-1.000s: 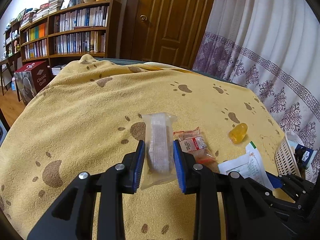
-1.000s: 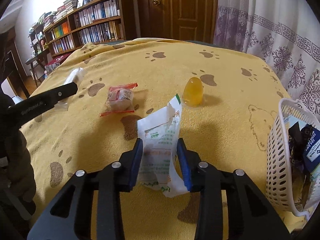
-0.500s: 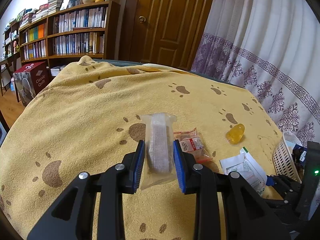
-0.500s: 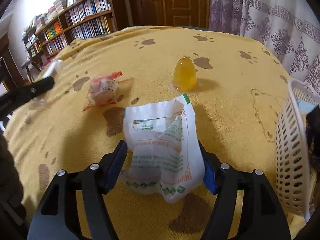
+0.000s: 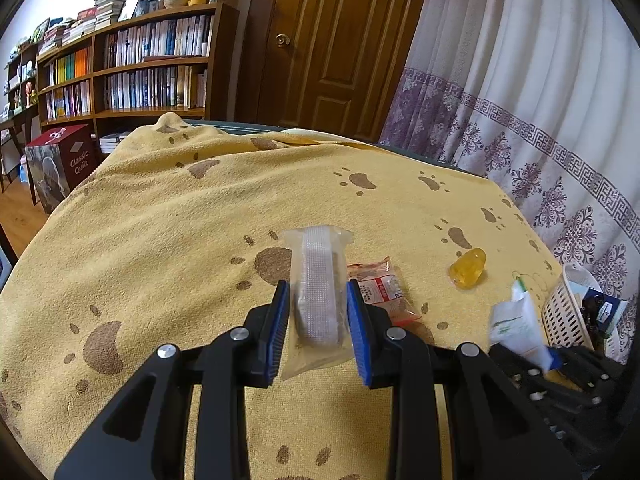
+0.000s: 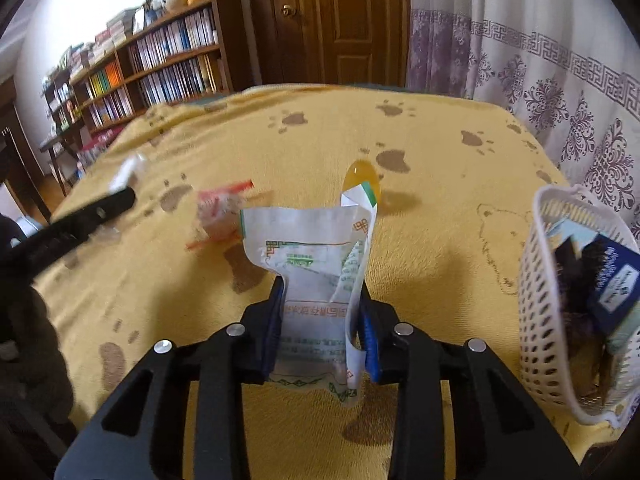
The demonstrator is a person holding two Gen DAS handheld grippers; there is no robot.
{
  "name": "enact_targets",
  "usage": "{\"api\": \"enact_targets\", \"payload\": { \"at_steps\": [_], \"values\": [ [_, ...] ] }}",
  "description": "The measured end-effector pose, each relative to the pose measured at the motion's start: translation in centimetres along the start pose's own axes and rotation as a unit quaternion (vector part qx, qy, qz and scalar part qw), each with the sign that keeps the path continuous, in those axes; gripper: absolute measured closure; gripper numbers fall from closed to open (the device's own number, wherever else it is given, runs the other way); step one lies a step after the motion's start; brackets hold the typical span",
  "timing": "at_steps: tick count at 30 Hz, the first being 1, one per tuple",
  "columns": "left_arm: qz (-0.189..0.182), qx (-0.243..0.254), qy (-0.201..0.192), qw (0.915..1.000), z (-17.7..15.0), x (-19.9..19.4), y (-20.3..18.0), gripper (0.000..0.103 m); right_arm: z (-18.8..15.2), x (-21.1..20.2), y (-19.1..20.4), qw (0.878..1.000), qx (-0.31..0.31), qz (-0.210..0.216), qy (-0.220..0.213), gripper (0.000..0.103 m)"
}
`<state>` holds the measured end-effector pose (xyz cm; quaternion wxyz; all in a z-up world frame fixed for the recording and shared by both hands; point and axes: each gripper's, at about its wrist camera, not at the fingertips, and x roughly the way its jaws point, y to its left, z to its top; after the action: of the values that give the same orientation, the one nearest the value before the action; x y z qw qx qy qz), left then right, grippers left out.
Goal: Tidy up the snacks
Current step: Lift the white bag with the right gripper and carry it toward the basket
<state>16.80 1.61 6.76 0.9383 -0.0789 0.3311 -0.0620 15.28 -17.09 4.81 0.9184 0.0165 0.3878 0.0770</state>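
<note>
The blanket is yellow with brown paw prints all over it. On it, near the white basket full of little holes, sits a see-through orange jelly. Further from the basket lies a red and white packet. A clear wrapper shows a white bumpy snack inside. The white packet has green and orange print. Inside the basket is a dark blue packet. The curtain behind the basket is white with purple flowers.
</note>
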Motion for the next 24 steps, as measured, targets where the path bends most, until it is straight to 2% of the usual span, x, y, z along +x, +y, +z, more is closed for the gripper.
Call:
{"api": "enact_targets", "payload": {
  "at_steps": [9, 16, 19, 24],
  "values": [
    [-0.002, 0.004, 0.001, 1.0, 0.0, 0.1, -0.2, 0.074, 1.7, -5.1, -2.9, 0.998, 0.05, 0.031, -0.037, 0.069],
    [-0.002, 0.005, 0.001, 1.0, -0.1, 0.1, -0.2, 0.074, 2.5, -8.7, -8.7, 0.99, 0.122, 0.048, -0.052, 0.069],
    [-0.002, 0.008, 0.002, 1.0, -0.2, 0.1, -0.3, 0.074, 2.3, -10.1, -11.4, 0.985, 0.155, 0.043, -0.058, 0.069],
    [-0.002, 0.013, 0.003, 0.9999, -0.3, 0.3, -0.5, 0.074, 1.5, -12.3, -15.5, 0.979, 0.19, -0.004, -0.076, 0.069]
  ]
}}
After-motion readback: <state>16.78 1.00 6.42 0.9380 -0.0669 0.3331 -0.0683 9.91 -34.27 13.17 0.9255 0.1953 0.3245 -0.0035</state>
